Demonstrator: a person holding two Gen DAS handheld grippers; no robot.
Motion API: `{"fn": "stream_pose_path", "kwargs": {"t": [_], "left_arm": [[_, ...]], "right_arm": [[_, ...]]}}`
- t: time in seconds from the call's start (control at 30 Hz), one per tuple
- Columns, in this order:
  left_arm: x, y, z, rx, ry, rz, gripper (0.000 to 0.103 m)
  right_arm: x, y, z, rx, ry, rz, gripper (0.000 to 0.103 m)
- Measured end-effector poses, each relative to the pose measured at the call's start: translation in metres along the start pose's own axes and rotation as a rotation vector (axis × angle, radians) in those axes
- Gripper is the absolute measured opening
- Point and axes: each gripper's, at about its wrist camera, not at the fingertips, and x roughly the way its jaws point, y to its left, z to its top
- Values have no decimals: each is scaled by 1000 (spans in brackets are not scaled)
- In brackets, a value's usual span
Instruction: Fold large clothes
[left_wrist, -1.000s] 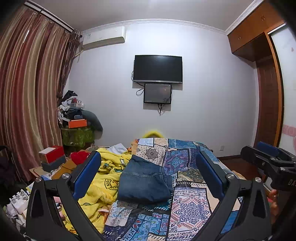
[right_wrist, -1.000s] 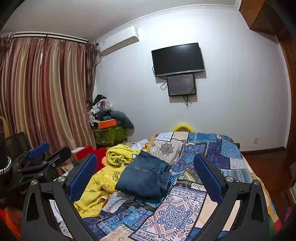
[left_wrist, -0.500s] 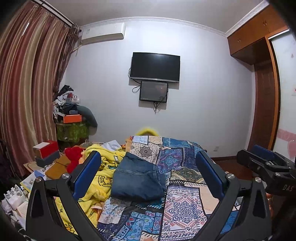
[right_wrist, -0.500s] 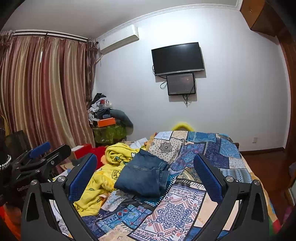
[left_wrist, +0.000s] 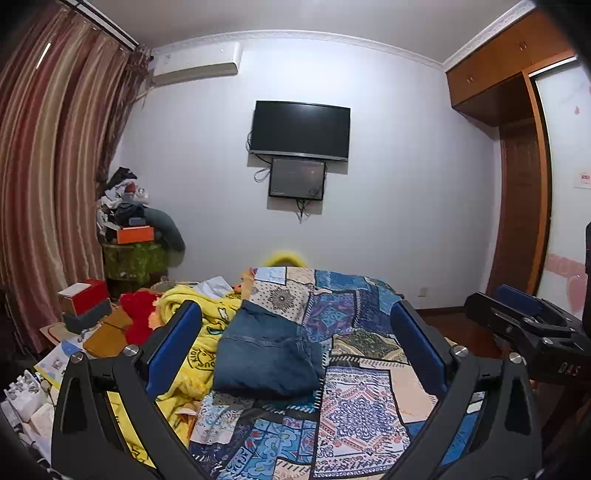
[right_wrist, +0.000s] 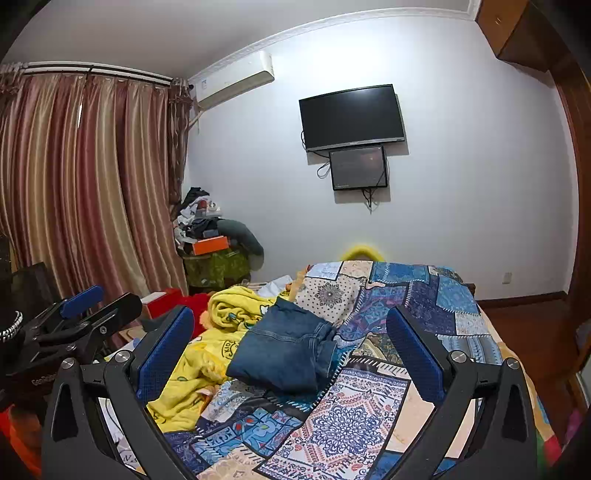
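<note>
Both spread, empty hand-held grippers (left_wrist: 295, 332) (right_wrist: 291, 332) dipped; folded jeans (left_wrist: 266, 354) hide their far edge.

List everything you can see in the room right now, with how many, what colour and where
jeans: one, blue denim, folded, on the bed's left half
patchwork quilt: one, mostly blue, covering the bed
blanket: one, yellow with prints, bunched left of the jeans
red cloth item: one, left of the blanket
boxes: red-and-white on dark grey, far left
orange box: one, in the corner clutter pile
television: one, black, on the wall
smaller screen: one, dark, under the television
air conditioner: one, white, high left on the wall
curtains: striped red-beige, left wall
wardrobe: brown wood, right
left gripper: open, black with blue pads
right gripper: open, same colours
</note>
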Motion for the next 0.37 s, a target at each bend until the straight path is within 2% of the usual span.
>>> {"fn": "stream_pose_path", "kwargs": {"t": [0.37], "left_arm": [[3,0,-1,-3,16,-6,102]], "right_arm": [[3,-1,-1,3,6,0,103]]}}
